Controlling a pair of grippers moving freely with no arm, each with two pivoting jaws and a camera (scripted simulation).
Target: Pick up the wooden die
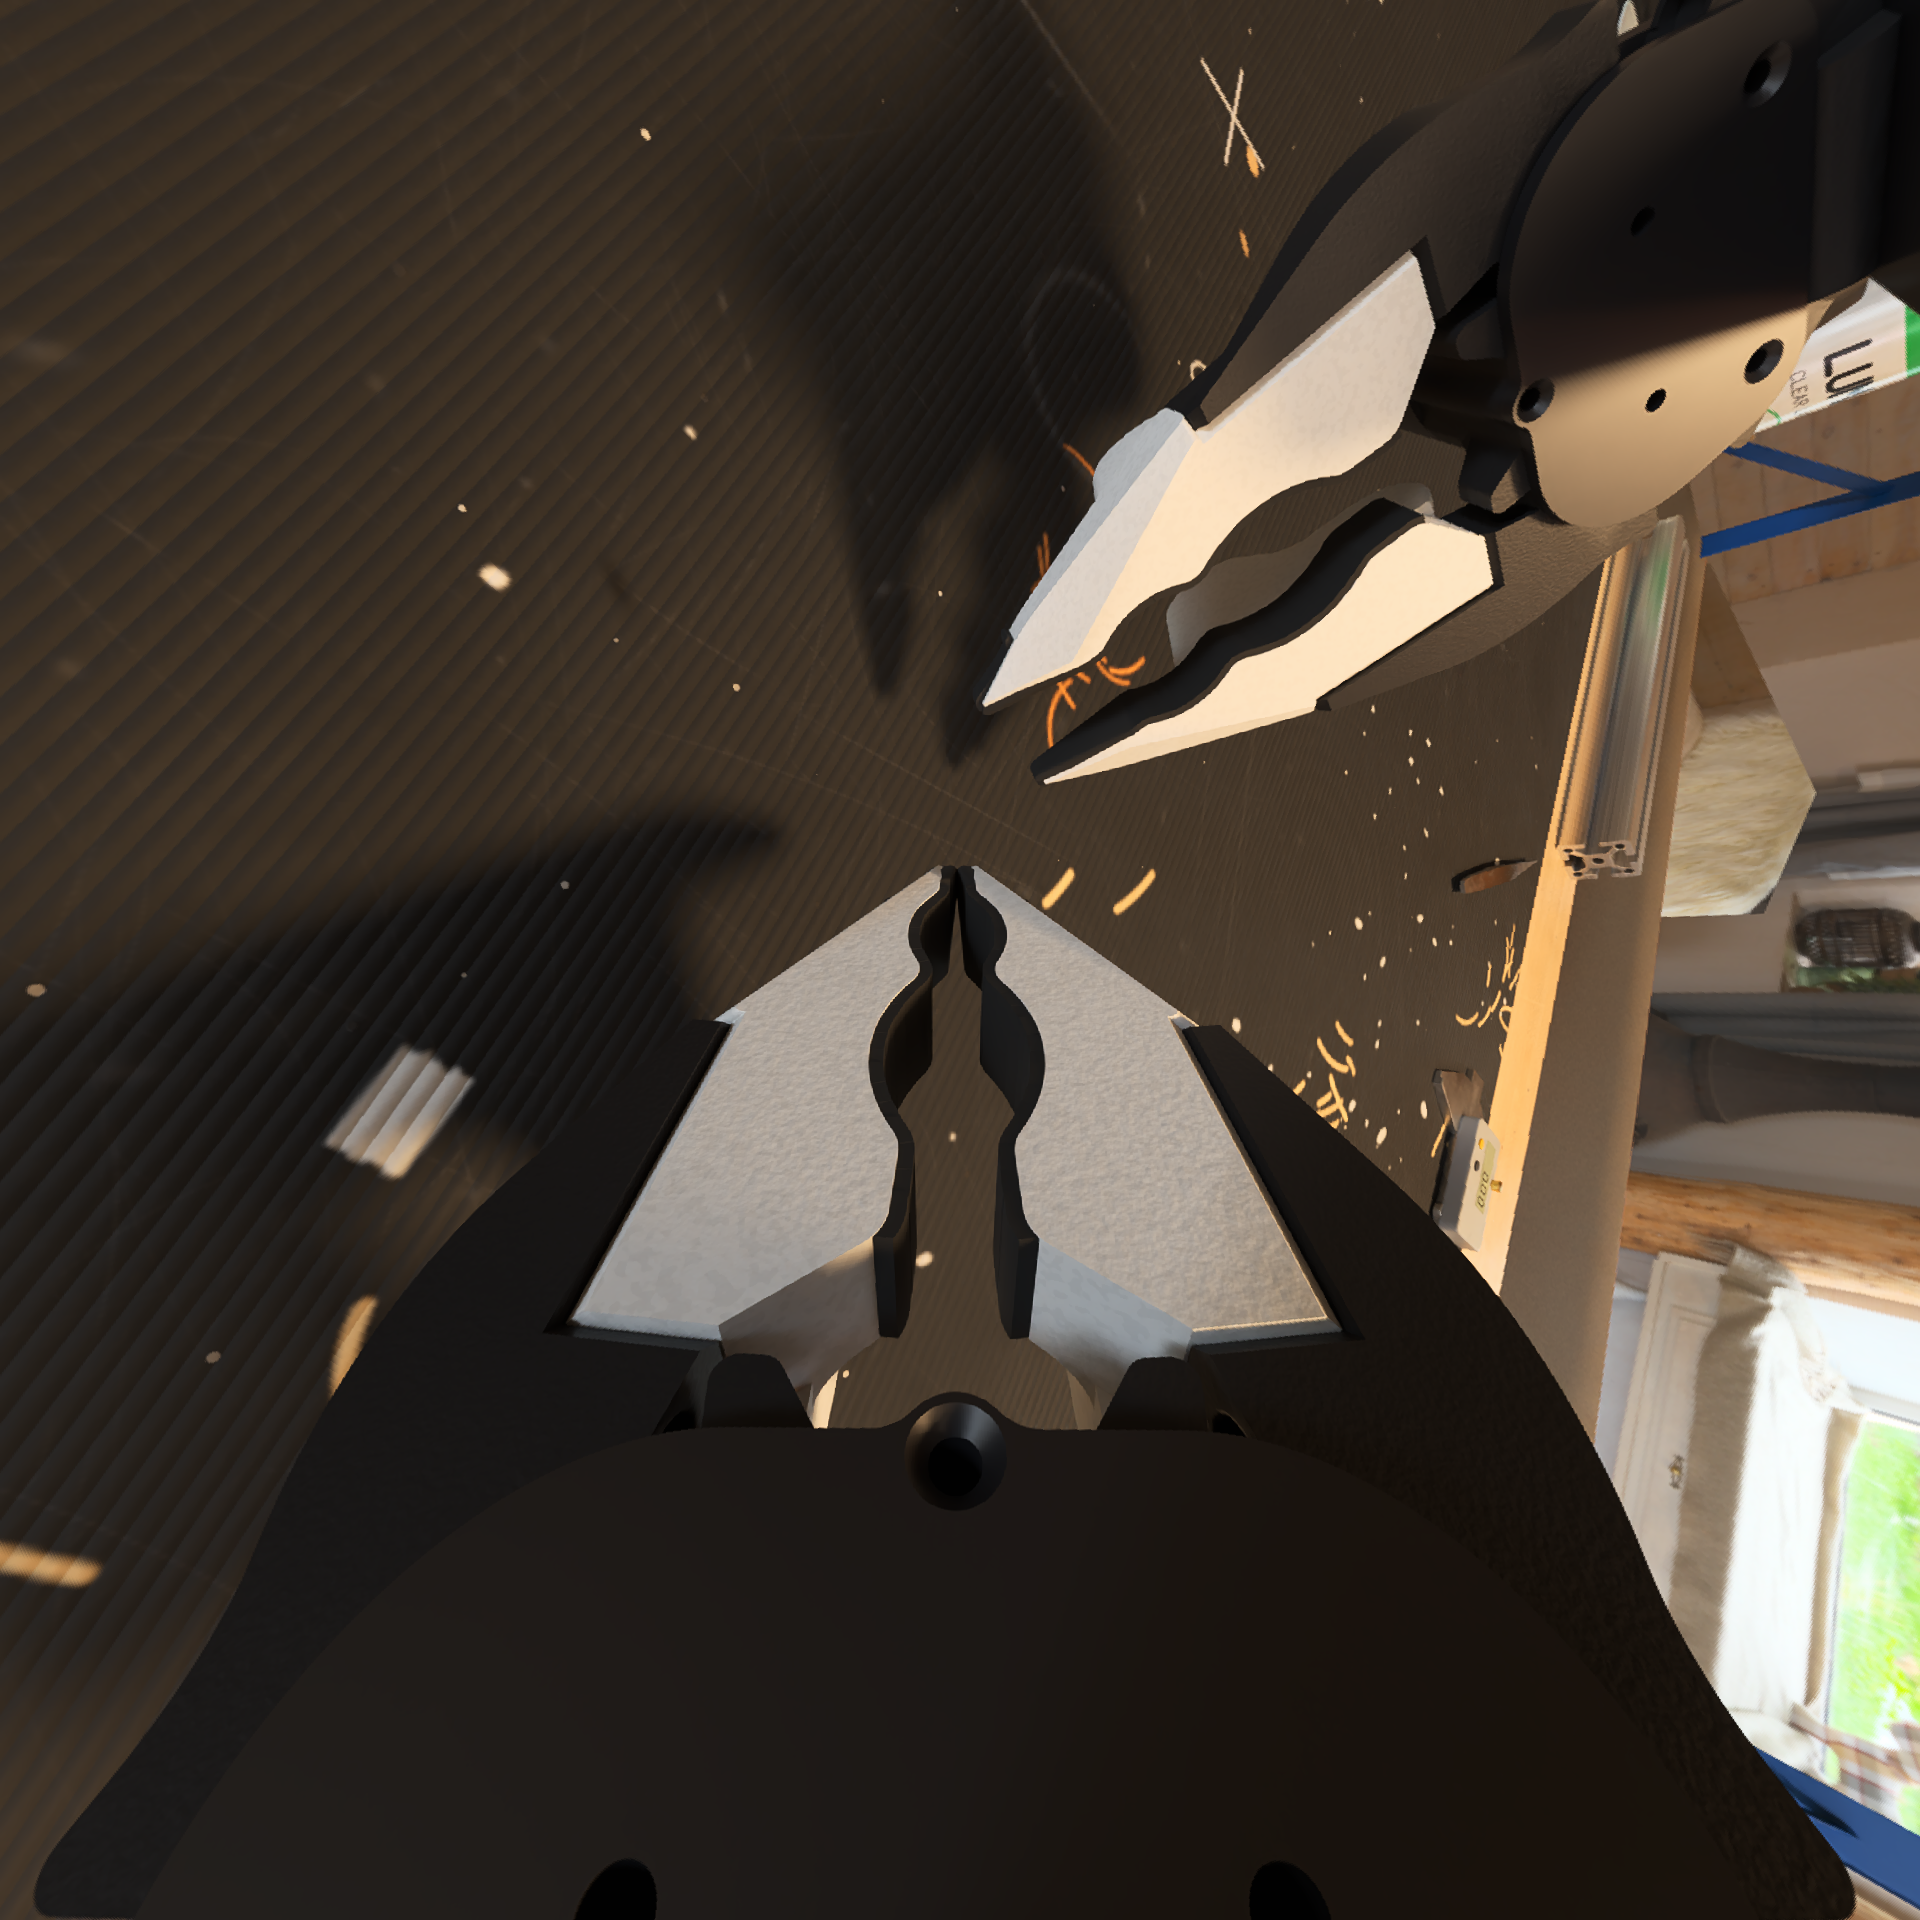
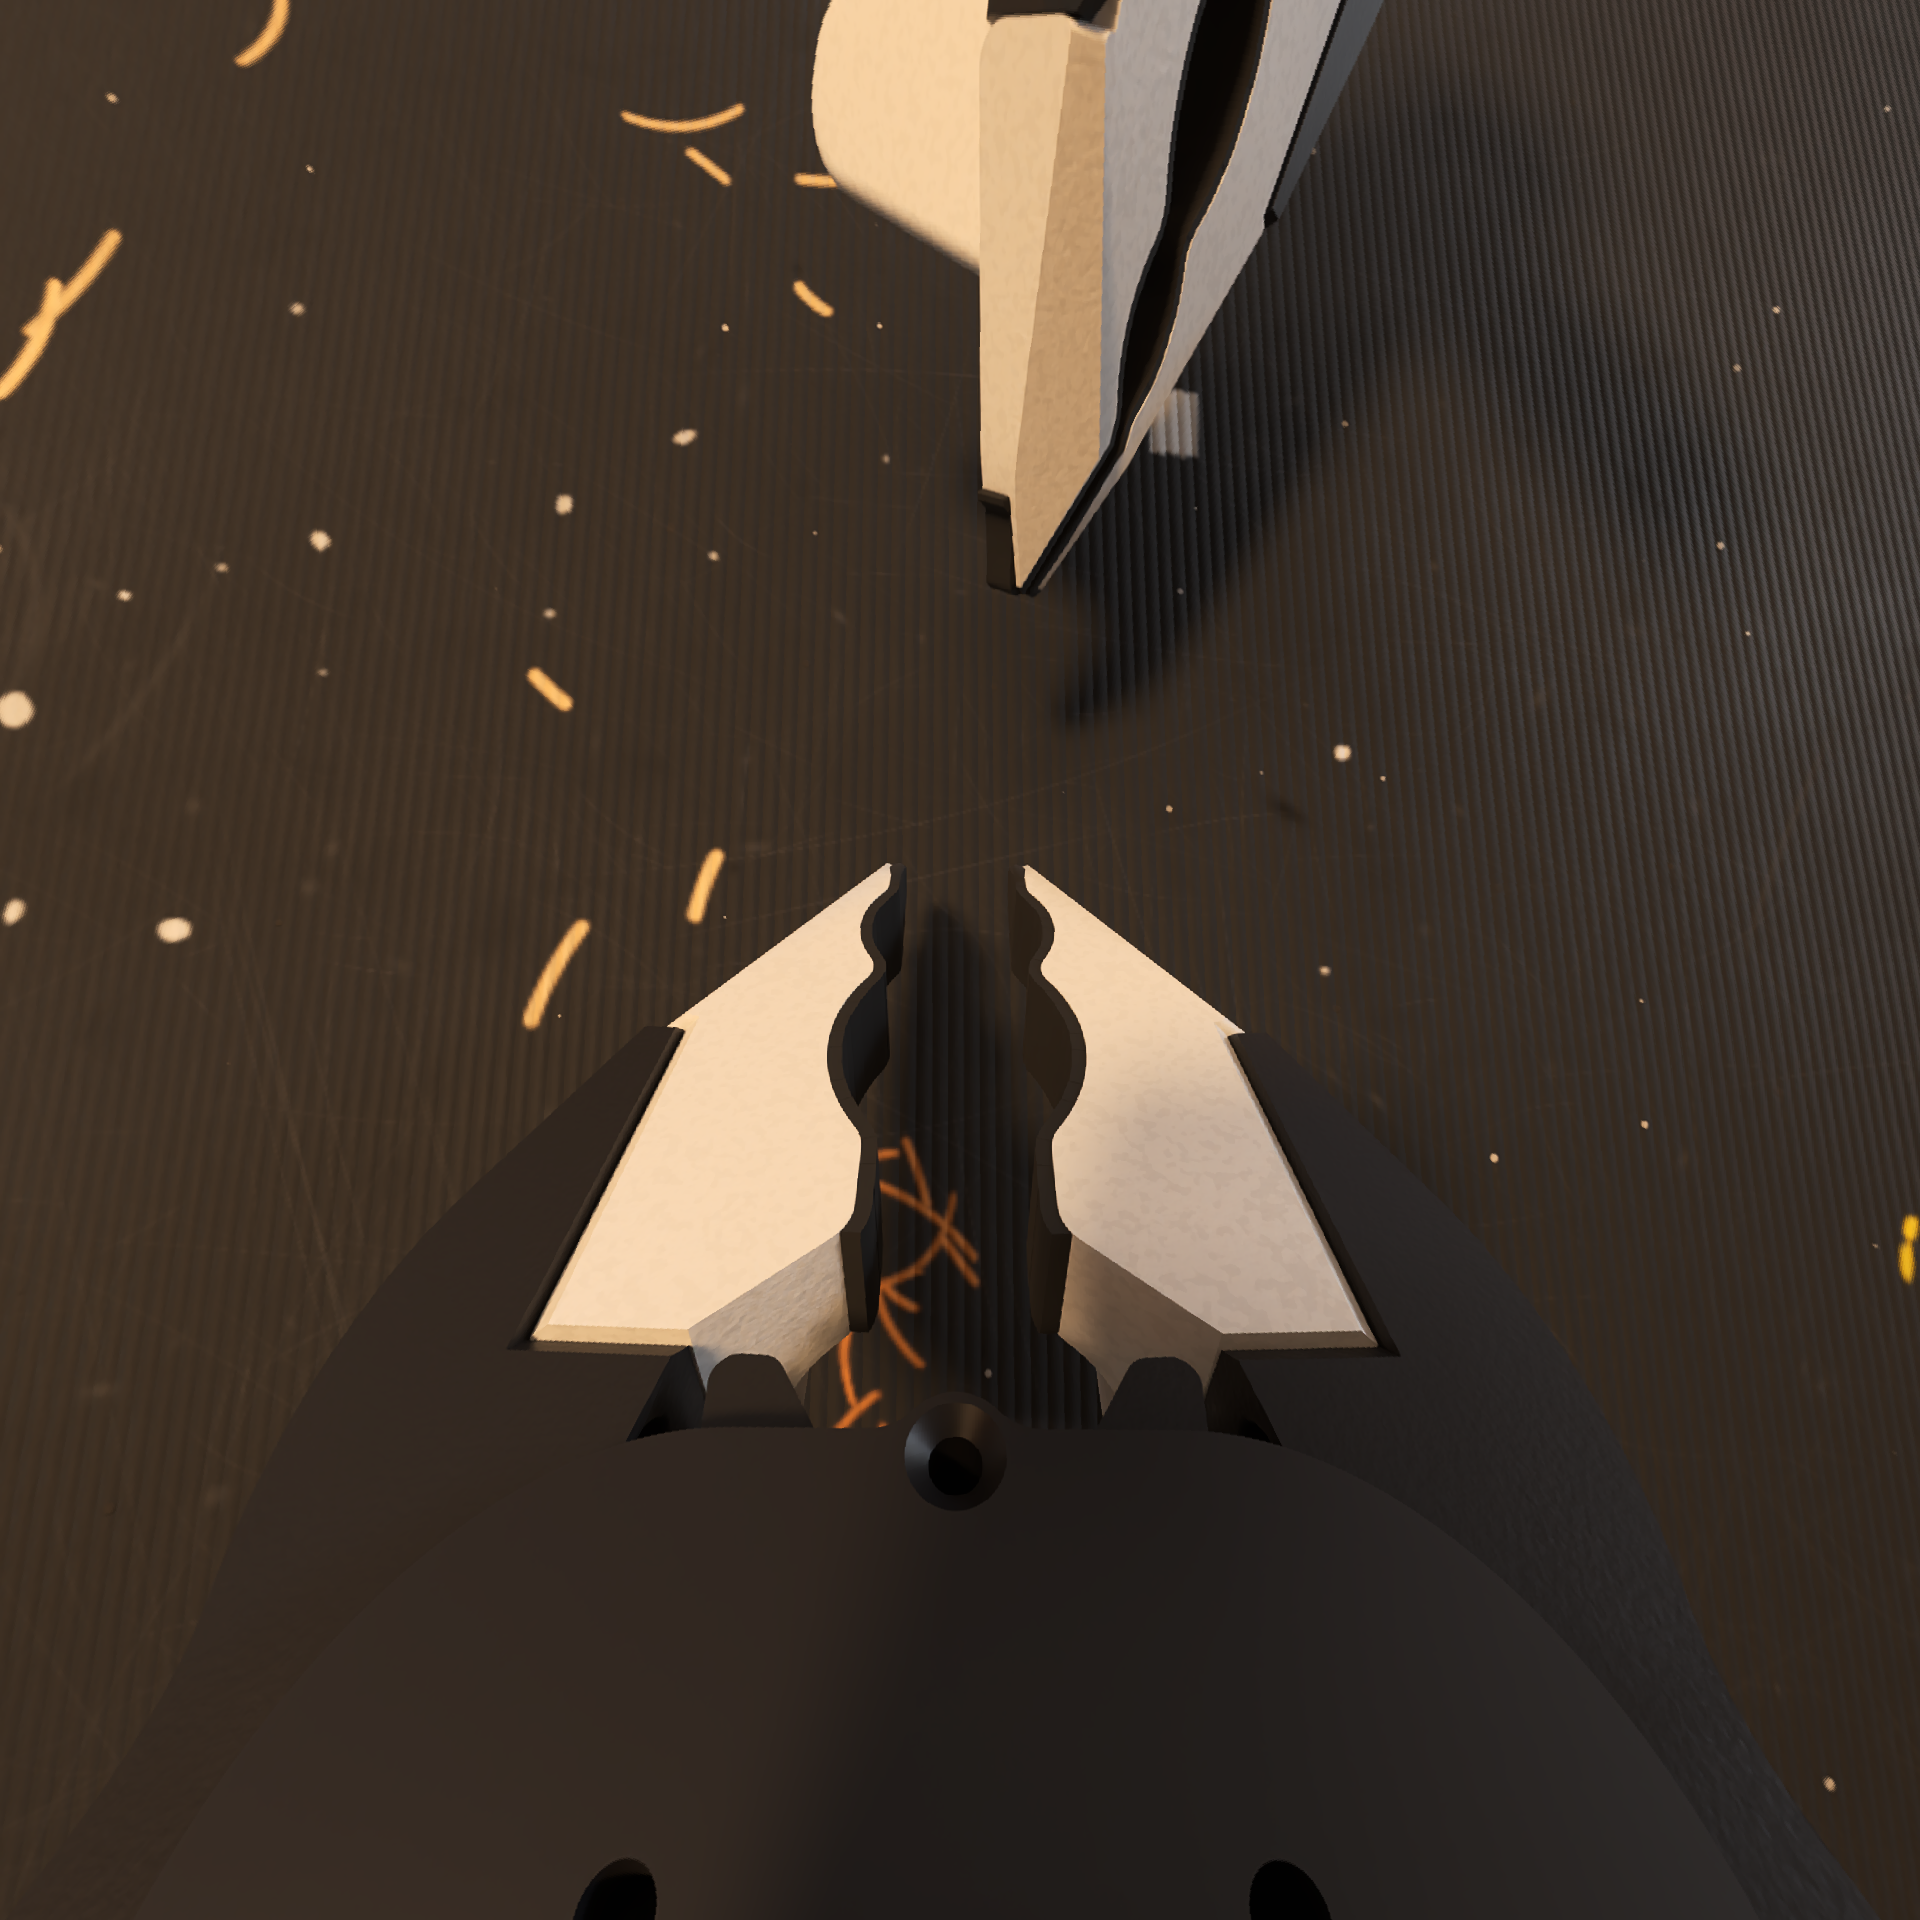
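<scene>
Dark ribbed mat (image 1: 416,416), orange-flecked; perhaps a window (image 1: 1870,1558); left jaws together, right jaws apart.

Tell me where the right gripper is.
In the left wrist view, the right gripper hangs up and right of the shut left gripper, over the dark table.

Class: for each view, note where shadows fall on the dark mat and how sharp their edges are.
Left wrist view: two broad, soft-edged shadows on the mat, above and left of the left gripper. Right wrist view: a blurred shadow spreads right from the left gripper's tip, and a narrow dark band lies between the right gripper fingers.
</scene>
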